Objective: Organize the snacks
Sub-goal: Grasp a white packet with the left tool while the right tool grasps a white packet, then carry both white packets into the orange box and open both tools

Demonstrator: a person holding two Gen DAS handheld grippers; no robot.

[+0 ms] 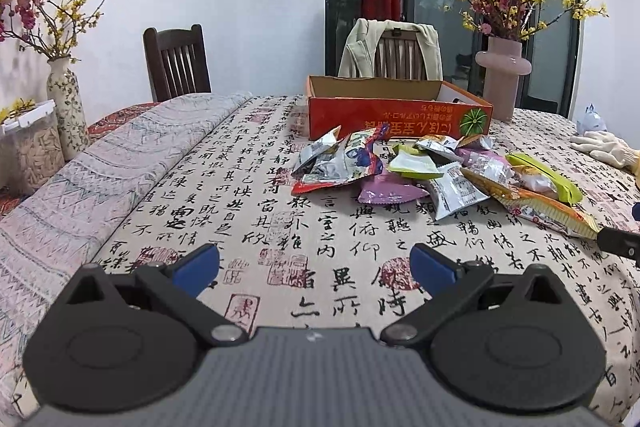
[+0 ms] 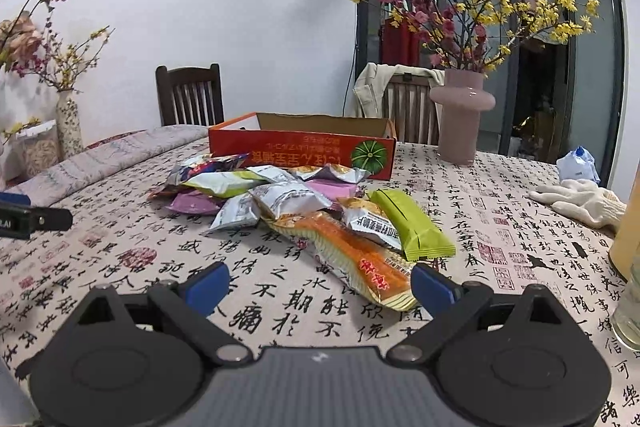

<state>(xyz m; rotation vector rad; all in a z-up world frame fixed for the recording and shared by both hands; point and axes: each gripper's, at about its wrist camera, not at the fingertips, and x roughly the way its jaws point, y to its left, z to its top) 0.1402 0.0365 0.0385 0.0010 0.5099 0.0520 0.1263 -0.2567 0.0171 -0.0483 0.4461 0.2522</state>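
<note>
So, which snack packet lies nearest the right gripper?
The long orange packet: its end reaches the right gripper; the other packets lie farther back.

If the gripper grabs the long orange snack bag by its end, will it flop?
Probably. The long orange snack bag looks like thin crinkly foil, so it should sag and feel light. Its glossy surface may slip between the open right gripper pads. Its far end looks tucked under other packets, so they may shift.

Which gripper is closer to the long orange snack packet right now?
Right. The right gripper has the orange packet just ahead, its near end by the right-side finger. The left gripper sits back, left of the pile, apart from it.
</note>
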